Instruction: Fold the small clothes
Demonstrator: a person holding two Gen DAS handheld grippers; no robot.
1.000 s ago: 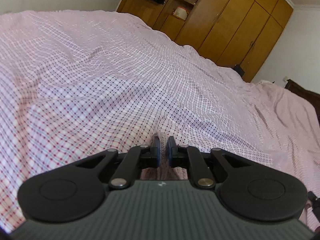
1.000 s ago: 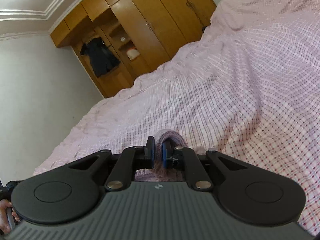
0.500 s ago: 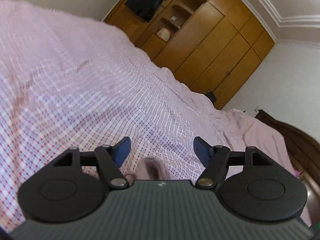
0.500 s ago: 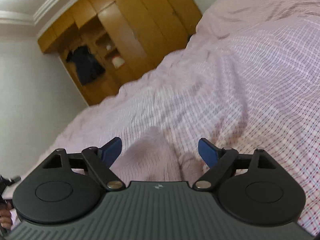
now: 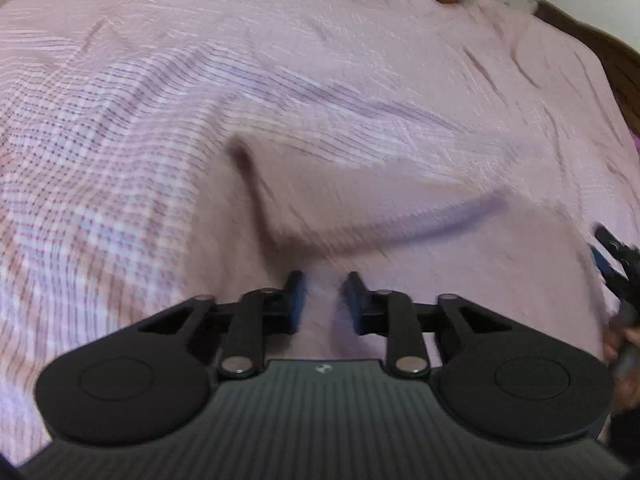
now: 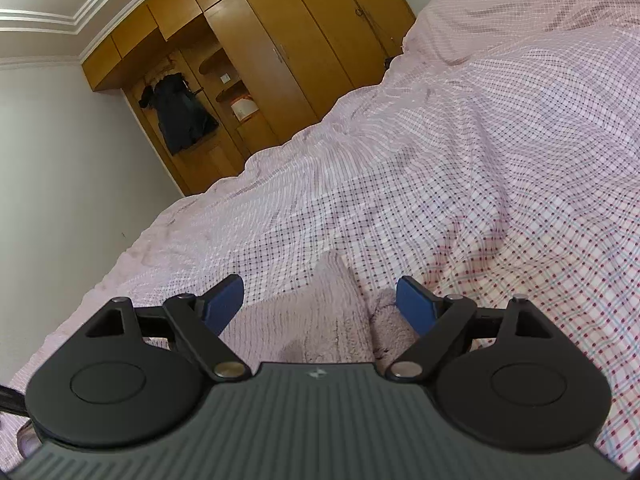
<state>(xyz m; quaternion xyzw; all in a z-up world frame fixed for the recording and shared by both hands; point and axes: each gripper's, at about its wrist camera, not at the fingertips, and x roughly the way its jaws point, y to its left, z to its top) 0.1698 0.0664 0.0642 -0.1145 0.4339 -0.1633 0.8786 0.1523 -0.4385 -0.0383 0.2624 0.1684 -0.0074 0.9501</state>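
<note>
A small pale pink fuzzy garment [image 5: 360, 208] lies flat on the checked bed sheet [image 5: 100, 140], blurred by motion in the left wrist view. My left gripper [image 5: 323, 292] hovers over its near edge with a narrow gap between the fingers and nothing held. In the right wrist view the same garment [image 6: 320, 320] lies bunched between and below the wide-apart blue pads [image 6: 224, 300] of my right gripper [image 6: 320, 296], which is open and empty. The right gripper also shows at the right edge of the left wrist view [image 5: 616, 264].
The pink checked sheet [image 6: 500, 160] covers the whole bed, with wrinkles toward the far side. A wooden wardrobe [image 6: 280, 60] with a dark hanging coat [image 6: 180, 112] stands beyond the bed. A dark wooden headboard [image 5: 600, 48] is at the far right.
Both grippers let go of the garment and opened. The left gripper then tilted down over the garment and its fingers came closer together. The right gripper stays wide open.
</note>
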